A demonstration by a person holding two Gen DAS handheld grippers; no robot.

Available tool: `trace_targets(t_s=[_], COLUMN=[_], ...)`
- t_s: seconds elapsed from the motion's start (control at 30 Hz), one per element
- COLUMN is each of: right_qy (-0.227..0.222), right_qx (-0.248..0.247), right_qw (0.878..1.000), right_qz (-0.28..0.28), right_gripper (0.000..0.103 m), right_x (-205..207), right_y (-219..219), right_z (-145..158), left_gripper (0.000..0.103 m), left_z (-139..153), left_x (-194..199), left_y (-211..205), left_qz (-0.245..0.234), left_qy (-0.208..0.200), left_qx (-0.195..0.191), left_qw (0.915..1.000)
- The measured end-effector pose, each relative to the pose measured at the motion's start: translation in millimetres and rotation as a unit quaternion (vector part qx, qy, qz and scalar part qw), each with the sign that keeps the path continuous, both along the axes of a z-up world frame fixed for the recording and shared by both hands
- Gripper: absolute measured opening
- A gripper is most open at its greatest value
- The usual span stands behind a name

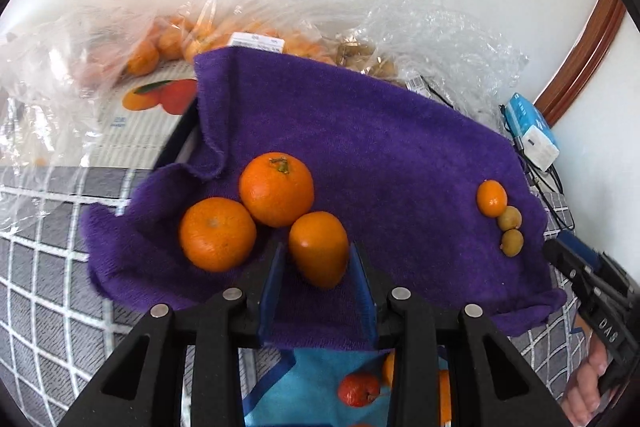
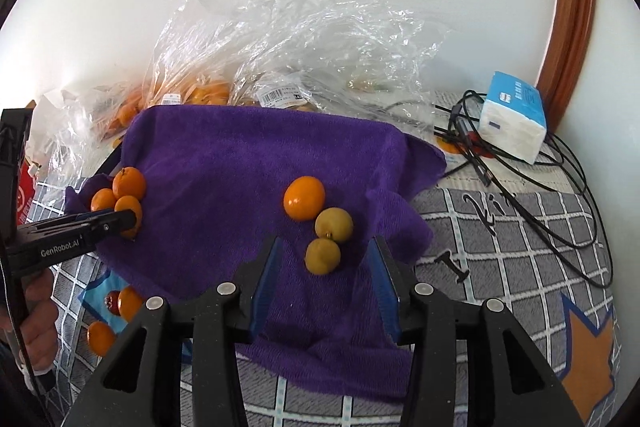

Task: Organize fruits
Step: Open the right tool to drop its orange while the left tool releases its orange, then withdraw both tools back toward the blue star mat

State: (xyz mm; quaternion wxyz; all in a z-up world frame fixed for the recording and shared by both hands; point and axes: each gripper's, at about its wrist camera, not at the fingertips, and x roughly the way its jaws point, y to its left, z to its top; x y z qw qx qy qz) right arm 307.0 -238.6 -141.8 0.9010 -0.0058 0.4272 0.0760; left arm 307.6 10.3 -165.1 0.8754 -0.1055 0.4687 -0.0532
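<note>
Between our left gripper's (image 1: 318,259) parted jaws sits a glossy mandarin (image 1: 319,249), unpressed. Our right gripper (image 2: 326,259) gapes around two yellow-green fruits (image 2: 323,255). Its neighbour reads "GenRobot.AI".

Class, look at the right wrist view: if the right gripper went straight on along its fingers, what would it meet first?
Probably the nearer yellow-green fruit lying between the open right gripper fingers on the purple towel; depth is uncertain.

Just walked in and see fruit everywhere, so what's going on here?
A person with a gripper in each hand is sorting fruit on a purple towel. The left gripper brackets one orange in a cluster of three. The right gripper stands open by two yellow-green fruits and a small orange.
</note>
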Motion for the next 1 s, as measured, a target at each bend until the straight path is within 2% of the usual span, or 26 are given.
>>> trace_targets(t_s=[0.1,0.3,0.67,0.77,1.0], right_qy=[0.001,-0.002,0.007,0.017,0.033], right_qx=[0.002,-0.002,0.007,0.014,-0.019], right_qw=[1.0,1.0,0.997,0.996,0.996], right_qz=[-0.002,0.01,0.077,0.086,0.087], right_gripper=[0.045,0.045,0.045,0.045,0.045], right_x=[-13,-44,-94,-97,-85], right_y=[6,32,97,107,120], right_z=[4,7,-18,-28,-50], left_gripper=[0.044,0.051,0.057,0.06,0.06], left_z=[13,30,1,-7,-14], left_x=[-17,-61,-136,-152,-168], left_y=[8,33,89,101,116], left_qz=[0.004,0.02,0.067,0.076,0.089], left_qy=[-0.031,-0.068,-0.058,-0.059,-0.055], left_qx=[-0.003,0.02,0.027,0.013,0.007], left_qw=[0.9995,0.9973,0.9957,0.9952,0.9945])
